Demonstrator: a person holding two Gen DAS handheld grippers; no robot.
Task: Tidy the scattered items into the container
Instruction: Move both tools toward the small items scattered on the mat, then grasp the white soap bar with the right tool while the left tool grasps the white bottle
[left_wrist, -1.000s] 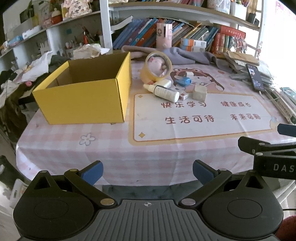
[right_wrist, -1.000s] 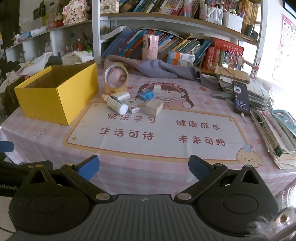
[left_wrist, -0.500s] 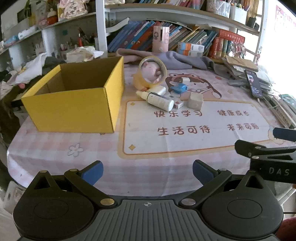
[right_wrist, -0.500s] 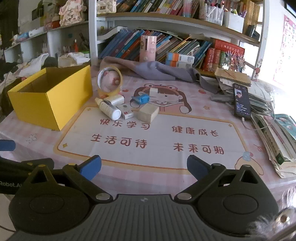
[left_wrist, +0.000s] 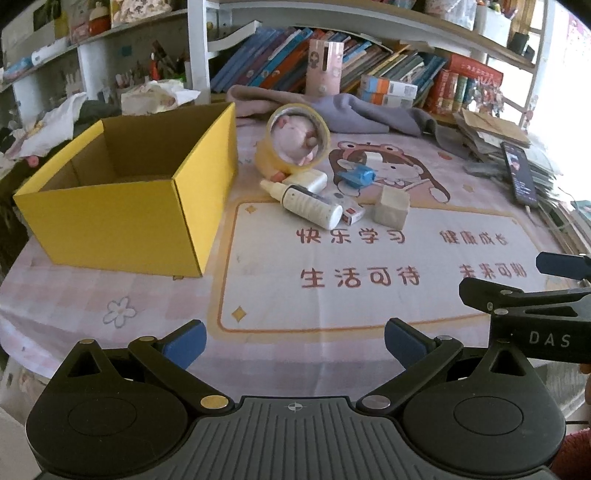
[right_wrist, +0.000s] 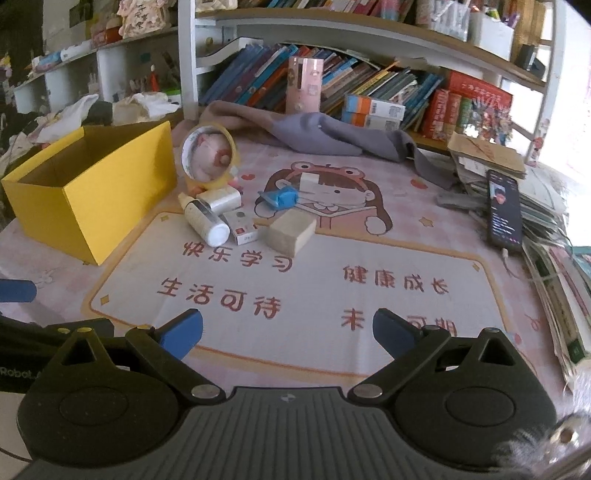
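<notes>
An open yellow cardboard box (left_wrist: 122, 214) (right_wrist: 92, 192) stands on the left of the table, with nothing visible inside it. To its right lies a cluster: a round yellow-rimmed mirror (left_wrist: 297, 140) (right_wrist: 208, 157) standing upright, a white bottle (left_wrist: 310, 206) (right_wrist: 205, 219) on its side, a small white jar (right_wrist: 219, 197), a small red-and-white box (right_wrist: 243, 229), a beige block (left_wrist: 391, 205) (right_wrist: 291, 232) and a blue item (left_wrist: 358, 177) (right_wrist: 280, 197). My left gripper (left_wrist: 293, 339) and right gripper (right_wrist: 288, 328) hover open over the near table edge, holding nothing.
A phone (right_wrist: 504, 210) lies on stacked books and papers (right_wrist: 554, 236) at the right edge. A grey cloth (right_wrist: 325, 134) is draped behind the cluster, before bookshelves (right_wrist: 332, 85). The right gripper's body (left_wrist: 535, 314) shows at the left view's right edge.
Both grippers have moved forward toward the table and the items appear nearer and larger. Their jaws stay open and nothing on the table has moved.
</notes>
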